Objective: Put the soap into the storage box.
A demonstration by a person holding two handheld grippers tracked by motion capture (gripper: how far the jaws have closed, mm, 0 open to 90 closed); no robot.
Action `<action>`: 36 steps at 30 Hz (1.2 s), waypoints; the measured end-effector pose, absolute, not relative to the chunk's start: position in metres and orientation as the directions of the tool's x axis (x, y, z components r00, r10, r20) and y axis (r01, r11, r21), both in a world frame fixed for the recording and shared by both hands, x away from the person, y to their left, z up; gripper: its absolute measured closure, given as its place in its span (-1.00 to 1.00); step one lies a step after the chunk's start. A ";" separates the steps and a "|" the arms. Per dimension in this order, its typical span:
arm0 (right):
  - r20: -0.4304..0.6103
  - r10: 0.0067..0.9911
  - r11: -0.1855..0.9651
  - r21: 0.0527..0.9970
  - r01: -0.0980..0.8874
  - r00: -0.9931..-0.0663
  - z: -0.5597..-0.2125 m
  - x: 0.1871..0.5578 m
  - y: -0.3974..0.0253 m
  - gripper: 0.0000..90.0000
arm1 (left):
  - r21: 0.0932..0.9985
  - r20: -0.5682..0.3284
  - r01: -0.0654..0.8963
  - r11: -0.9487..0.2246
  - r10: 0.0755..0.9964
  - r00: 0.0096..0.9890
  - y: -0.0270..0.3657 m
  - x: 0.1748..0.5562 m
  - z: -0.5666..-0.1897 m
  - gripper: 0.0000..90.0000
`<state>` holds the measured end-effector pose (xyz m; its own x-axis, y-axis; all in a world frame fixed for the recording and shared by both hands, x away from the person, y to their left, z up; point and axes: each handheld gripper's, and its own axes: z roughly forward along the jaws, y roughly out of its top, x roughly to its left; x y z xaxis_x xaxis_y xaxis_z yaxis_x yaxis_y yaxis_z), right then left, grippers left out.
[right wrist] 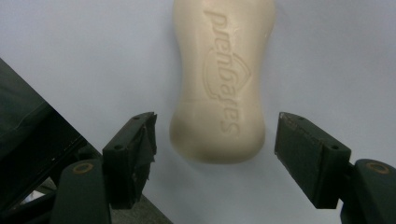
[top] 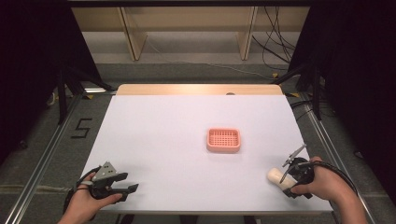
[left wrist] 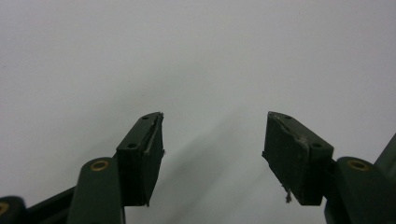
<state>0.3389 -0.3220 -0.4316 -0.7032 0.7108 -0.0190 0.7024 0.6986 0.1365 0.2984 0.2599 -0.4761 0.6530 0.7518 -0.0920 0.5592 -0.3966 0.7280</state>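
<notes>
While my right claw (right wrist: 215, 140) stands open around the near end of the soap bar (right wrist: 222, 79), near the worktop (top: 163, 140) edge and well short of the pink soap dish (top: 223, 140), I judge a shallow pinch could squirt it off. My left claw (left wrist: 212, 149) hangs open, empty.

A white table (top: 154, 140) stands on grey floor (top: 42, 154), wooden shelving (top: 187, 28) and black curtains (top: 28, 56) behind.

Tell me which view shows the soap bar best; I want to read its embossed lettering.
The right gripper view: the soap bar lies close up between the open right tongs, its raised lettering legible. The high view shows it as a small cream shape by the right hand.
</notes>
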 end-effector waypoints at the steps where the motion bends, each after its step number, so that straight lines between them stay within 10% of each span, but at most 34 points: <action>1: -0.019 0.711 0.699 0.136 0.702 -0.703 -0.432 0.339 -0.322 -0.33 | 0.728 -0.092 0.559 -0.397 0.752 0.653 0.260 0.298 -0.476 -0.18; 36: 0.006 0.636 0.771 0.050 0.635 -0.772 -0.442 0.370 -0.303 -0.23 | 0.727 -0.075 0.549 -0.412 0.748 0.660 0.262 0.300 -0.476 -0.18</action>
